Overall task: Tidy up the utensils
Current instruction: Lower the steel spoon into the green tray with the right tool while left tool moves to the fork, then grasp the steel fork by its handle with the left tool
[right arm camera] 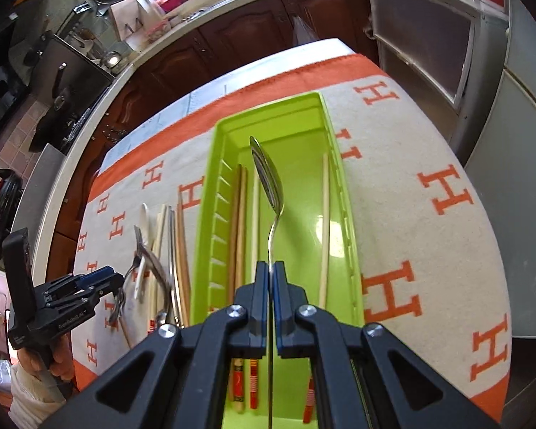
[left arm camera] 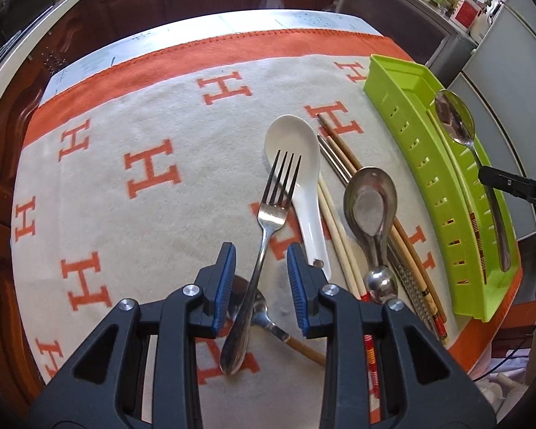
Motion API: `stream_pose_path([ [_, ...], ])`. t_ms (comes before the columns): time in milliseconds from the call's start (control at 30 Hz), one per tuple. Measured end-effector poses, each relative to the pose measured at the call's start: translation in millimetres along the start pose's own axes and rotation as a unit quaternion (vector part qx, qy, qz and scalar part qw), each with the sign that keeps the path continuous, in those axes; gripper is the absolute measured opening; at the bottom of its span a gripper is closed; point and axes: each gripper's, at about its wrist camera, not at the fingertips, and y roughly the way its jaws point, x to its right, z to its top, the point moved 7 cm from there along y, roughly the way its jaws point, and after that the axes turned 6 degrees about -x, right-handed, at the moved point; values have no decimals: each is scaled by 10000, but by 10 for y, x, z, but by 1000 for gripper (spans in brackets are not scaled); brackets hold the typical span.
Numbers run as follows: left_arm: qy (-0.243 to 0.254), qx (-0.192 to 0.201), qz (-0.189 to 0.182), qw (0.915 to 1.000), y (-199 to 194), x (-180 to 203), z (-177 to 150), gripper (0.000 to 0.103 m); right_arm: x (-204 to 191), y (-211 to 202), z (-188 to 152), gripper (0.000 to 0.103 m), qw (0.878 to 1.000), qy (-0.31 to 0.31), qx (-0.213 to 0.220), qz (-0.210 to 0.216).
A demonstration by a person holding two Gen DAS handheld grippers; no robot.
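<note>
1. Where the left wrist view looks down, the left gripper [left arm camera: 261,286] stands spread, its blue pads either side of a metal fork [left arm camera: 264,236] without touching it. The fork lies on the cloth [left arm camera: 132,114] with its tines over a white spoon [left arm camera: 296,175]. Left of the fork the cloth is bare out to its orange border. Right of the fork lie chopsticks [left arm camera: 339,250] and nested metal spoons [left arm camera: 370,207], then the green tray [left arm camera: 428,175] near the cloth's edge.
2. Seen from the right wrist, the right gripper [right arm camera: 271,275] is pinching a steel spoon [right arm camera: 268,175] by its handle, bowl edge-on over the tray's [right arm camera: 268,107] open middle lane. Chopsticks [right arm camera: 239,225] lie in the tray left of the spoon, and a single pale one [right arm camera: 324,221] along its right wall.
</note>
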Motion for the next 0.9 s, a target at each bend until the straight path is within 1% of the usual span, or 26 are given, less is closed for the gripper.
stream_pose_path([
  [67,35,-71,49,10000,49,-11,4,26,26,68,5,3,9999,44,-95,-41],
  [100,67,-118,52,9999,70,-10,3,26,37,85,8,6,9999,68,-102,-67],
  [233,263,-147,148,9994,104,36,-14,26,27,32,34,6,10000,3,49,-81],
  [367,439,-190,282,9985,173,84,-17,16,-52,-42,15,6,9996,-202,162,-100],
  [500,568,-162,443,9973,206,129,-22,13,-112,-74,-19,6,9991,-358,208,-101],
  [533,565,-164,466,9972,209,132,-23,12,-134,-81,-34,6,9989,-404,220,-106],
  [600,568,-178,546,9967,206,141,-31,5,-177,-86,-70,6,9984,-506,227,-118],
  [767,391,-111,681,9968,193,142,-56,3,-267,-52,-153,6,9981,-605,130,-35],
  [900,38,-159,640,9978,162,85,-108,2,-348,-53,-199,6,9975,-695,97,17],
])
